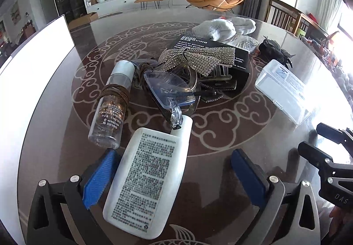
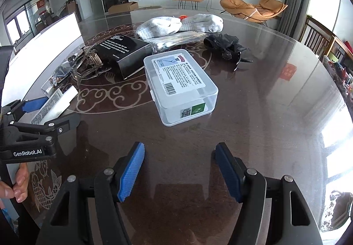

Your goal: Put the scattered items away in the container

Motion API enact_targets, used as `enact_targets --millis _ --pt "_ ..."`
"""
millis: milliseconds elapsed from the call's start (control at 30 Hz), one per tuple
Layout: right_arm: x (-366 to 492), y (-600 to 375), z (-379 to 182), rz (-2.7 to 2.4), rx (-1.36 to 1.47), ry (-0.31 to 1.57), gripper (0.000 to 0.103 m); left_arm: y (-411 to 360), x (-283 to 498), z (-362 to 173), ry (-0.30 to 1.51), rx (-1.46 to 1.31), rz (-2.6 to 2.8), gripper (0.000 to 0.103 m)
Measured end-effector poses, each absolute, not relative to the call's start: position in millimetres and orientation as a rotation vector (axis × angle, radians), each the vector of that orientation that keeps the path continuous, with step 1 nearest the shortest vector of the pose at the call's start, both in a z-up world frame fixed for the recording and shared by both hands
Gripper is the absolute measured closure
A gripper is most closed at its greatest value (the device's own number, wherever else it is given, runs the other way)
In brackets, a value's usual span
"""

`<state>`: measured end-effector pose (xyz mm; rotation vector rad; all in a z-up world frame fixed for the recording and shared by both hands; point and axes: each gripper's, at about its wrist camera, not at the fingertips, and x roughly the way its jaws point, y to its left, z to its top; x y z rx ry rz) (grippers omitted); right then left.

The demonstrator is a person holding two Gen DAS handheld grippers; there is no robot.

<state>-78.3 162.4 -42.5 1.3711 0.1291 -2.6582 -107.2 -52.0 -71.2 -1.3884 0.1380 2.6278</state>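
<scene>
Dark glass covers the round table (image 2: 253, 112) under both my grippers, with a pale swirl pattern showing through. My left gripper (image 1: 176, 176) stands spread wide, and a flat white tube (image 1: 150, 181) lies between its fingers, close against the left pad (image 1: 99, 178) and clear of the right one, so it is not gripped. Just beyond the tube lies a clear bottle (image 1: 110, 108) wound with brown cord, and beside it clear glasses (image 1: 169, 88). Past those sits a rhinestone bow (image 1: 198, 59) resting against a black box (image 1: 220, 50), with white cloth (image 1: 214, 28) farther off. My right gripper (image 2: 179, 171) is also released, with nothing but bare table between its pads. Ahead of it sits the clear lidded container (image 2: 181, 86), shut, well apart from the fingers. Beyond that lies a black hair clip (image 2: 227, 46). A white board (image 2: 44, 46) stands at the table's far left edge.
</scene>
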Motion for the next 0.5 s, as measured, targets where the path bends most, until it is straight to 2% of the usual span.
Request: enact_targets --millis 500 --pt "-147.1 149.1 -47.5 -2.696 1.33 0.118 0.034 -26.3 -169.8 -69.7 0.135 -1.377 2.636 0.0"
